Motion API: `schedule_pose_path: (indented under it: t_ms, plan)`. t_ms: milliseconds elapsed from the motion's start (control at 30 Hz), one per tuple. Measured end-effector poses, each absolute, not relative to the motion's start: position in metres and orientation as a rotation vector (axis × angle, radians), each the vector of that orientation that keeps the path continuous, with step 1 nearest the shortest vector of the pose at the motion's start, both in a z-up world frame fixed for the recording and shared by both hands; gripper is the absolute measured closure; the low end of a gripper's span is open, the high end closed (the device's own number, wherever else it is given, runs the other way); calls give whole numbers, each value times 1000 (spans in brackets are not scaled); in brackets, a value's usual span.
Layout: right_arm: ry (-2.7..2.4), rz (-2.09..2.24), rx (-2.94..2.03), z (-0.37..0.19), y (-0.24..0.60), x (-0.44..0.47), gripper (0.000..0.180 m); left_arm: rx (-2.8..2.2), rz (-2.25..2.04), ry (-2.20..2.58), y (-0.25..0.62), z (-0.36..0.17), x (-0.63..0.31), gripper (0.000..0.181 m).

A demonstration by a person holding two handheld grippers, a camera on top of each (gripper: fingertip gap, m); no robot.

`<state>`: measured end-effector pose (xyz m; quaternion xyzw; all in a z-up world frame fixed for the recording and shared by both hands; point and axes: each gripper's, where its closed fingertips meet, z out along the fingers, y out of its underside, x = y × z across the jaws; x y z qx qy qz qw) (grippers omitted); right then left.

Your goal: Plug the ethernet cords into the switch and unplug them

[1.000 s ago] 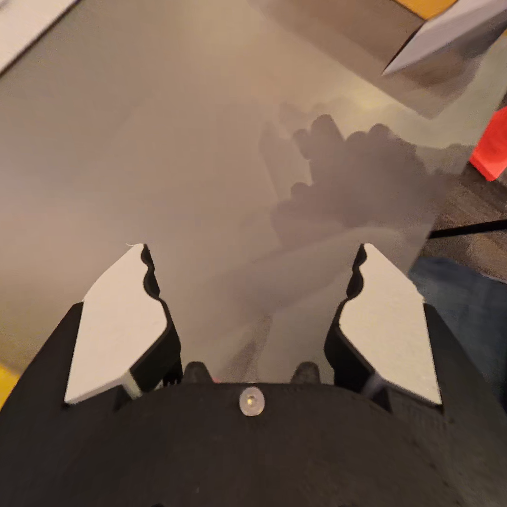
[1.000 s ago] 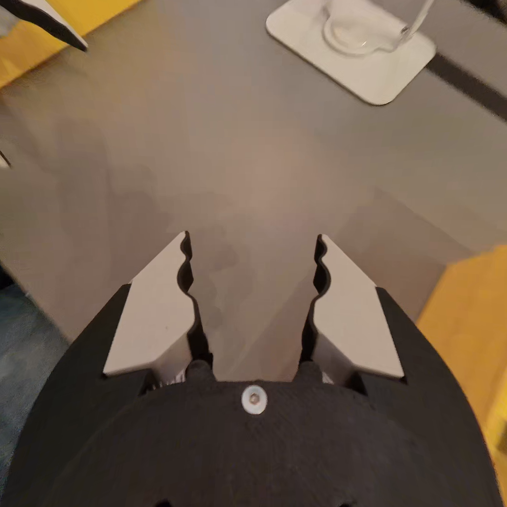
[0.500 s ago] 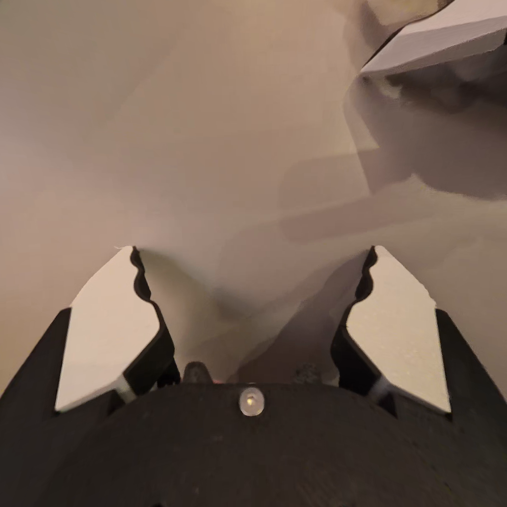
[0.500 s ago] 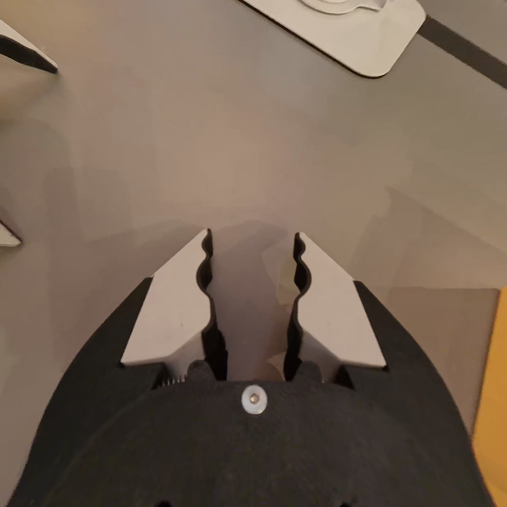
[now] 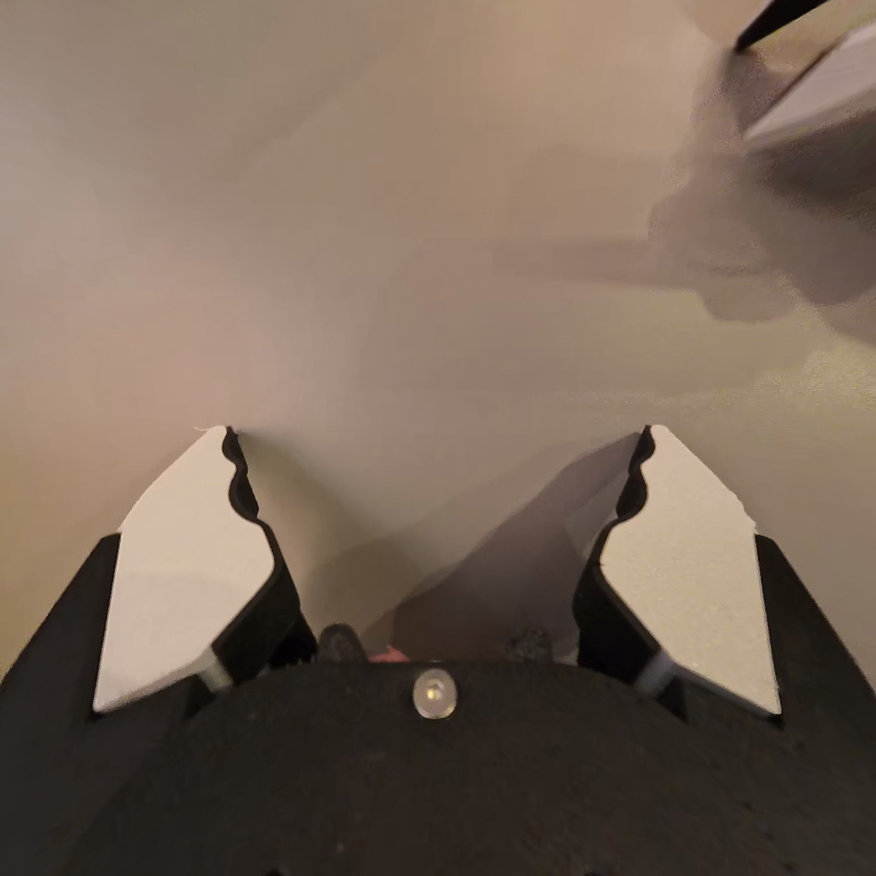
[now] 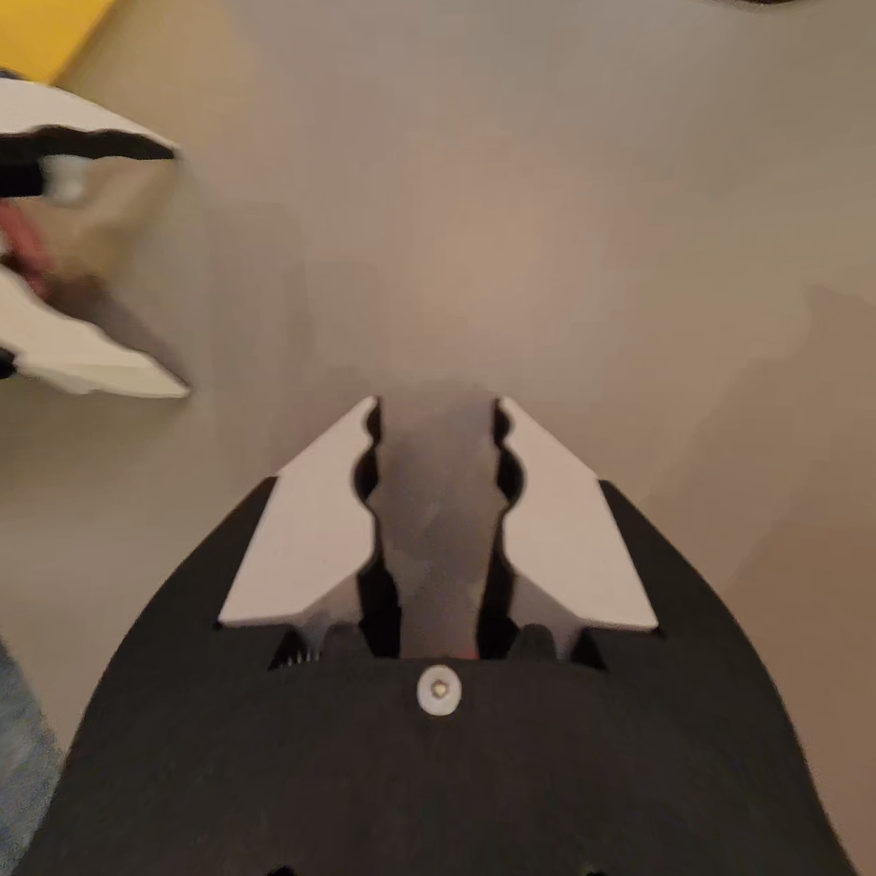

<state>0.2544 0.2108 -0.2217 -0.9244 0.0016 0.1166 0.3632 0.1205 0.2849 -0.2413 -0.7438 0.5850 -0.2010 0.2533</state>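
Note:
No switch and no ethernet cord shows in either view. My left gripper [image 5: 437, 429] is wide open and empty, low over the bare grey table [image 5: 332, 237]. My right gripper [image 6: 436, 403] is open by a narrow gap and holds nothing, also low over the table [image 6: 521, 213]. The left gripper also shows at the left edge of the right wrist view [image 6: 179, 272], blurred, its white fingers [image 6: 95, 369] spread apart. One white finger of the right gripper [image 5: 815, 95] shows at the top right of the left wrist view.
A yellow surface [image 6: 42, 33] borders the table at the top left of the right wrist view. Blue fabric [image 6: 14, 711] lies past the table's edge at the lower left. Soft shadows [image 5: 758, 246] fall on the table.
Both grippers have dropped closer to the table and toward each other. The right jaws have narrowed from a wide gap to a small one. The white pad has left the right wrist view.

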Motion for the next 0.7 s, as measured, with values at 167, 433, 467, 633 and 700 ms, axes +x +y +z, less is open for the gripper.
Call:
schedule_pose_path:
  t_ms: [167,433,467,633,700]
  plan:
    - [-146,186,-2295,-225,218,243,109,-2023,-544,1590,285,-241,120,34]
    - [-18,12,-2352,-233,224,262,56,-2022,-544,1590,285,-241,120,34]
    - [-18,21,-2346,-233,225,262,56,-2022,-544,1590,285,-241,120,34]
    - [-109,35,-2373,-237,225,256,35,-2022,-544,1590,285,-241,120,34]
    - [-146,47,-2382,-239,224,251,28,-2022,-544,1590,285,-241,120,34]
